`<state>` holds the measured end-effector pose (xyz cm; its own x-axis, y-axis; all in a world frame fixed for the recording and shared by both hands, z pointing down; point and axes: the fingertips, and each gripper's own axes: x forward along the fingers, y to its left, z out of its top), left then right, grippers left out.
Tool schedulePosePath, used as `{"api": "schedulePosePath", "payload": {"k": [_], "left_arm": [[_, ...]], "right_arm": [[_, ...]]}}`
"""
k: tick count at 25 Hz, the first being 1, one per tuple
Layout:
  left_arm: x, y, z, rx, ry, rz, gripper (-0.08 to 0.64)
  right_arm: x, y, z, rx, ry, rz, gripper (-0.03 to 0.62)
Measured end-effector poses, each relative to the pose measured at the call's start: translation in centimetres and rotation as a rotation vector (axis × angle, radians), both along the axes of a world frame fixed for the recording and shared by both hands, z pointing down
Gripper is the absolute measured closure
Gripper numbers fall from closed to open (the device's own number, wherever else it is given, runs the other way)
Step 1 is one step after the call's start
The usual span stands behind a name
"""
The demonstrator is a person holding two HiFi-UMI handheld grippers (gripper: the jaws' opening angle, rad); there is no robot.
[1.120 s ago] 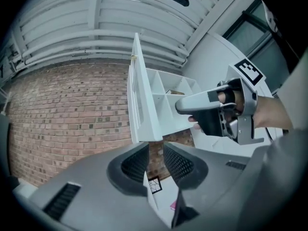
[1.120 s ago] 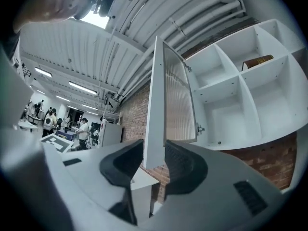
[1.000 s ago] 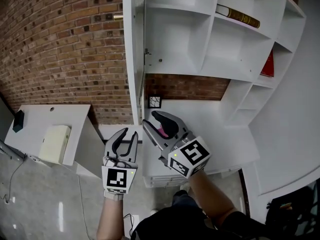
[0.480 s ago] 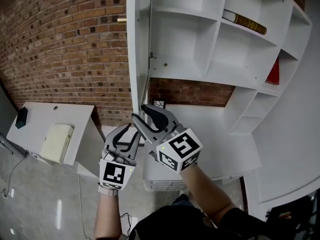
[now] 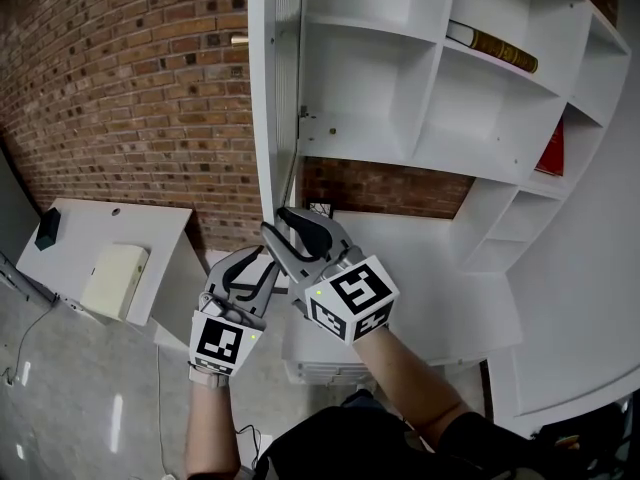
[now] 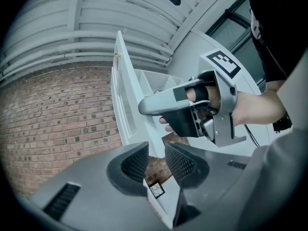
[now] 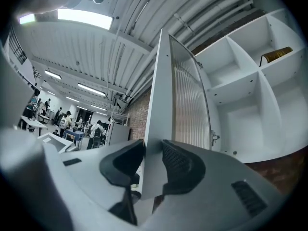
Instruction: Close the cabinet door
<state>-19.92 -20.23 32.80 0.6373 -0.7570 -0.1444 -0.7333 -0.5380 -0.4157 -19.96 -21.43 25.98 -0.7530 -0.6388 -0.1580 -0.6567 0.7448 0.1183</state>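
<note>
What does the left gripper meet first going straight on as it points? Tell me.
Most likely the lower corner of the open cabinet door, just ahead of the left gripper; depth is unclear, and if it passes under, the brick wall comes next.

A white open-shelved cabinet (image 5: pixel 370 78): a brown book (image 5: pixel 495 48) lies in an upper compartment, and a red book (image 5: pixel 551 150) stands lower right.

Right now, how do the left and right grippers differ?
The right gripper has the free edge of the cabinet door between its jaws, which have just been closing onto it; the jaws of the left gripper stand slightly apart around nothing. The right gripper is at the door; the left gripper sits beside it, off the door. Both point toward the cabinet.
</note>
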Motion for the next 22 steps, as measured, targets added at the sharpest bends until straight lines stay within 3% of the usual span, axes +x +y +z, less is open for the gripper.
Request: {"api": "schedulePosePath", "payload": {"k": [10, 22], "left_arm": [[2.8, 0.4, 0.1, -0.008, -0.004, 0.061, 0.459], [7.8, 0.5, -0.2, -0.032, -0.015, 0.148, 0.457]], "right_arm": [[2.6, 0.5, 0.2, -0.020, -0.034, -0.019, 0.466], [7.2, 0.5, 0.1, -0.016, -0.067, 0.053, 0.494]]}}
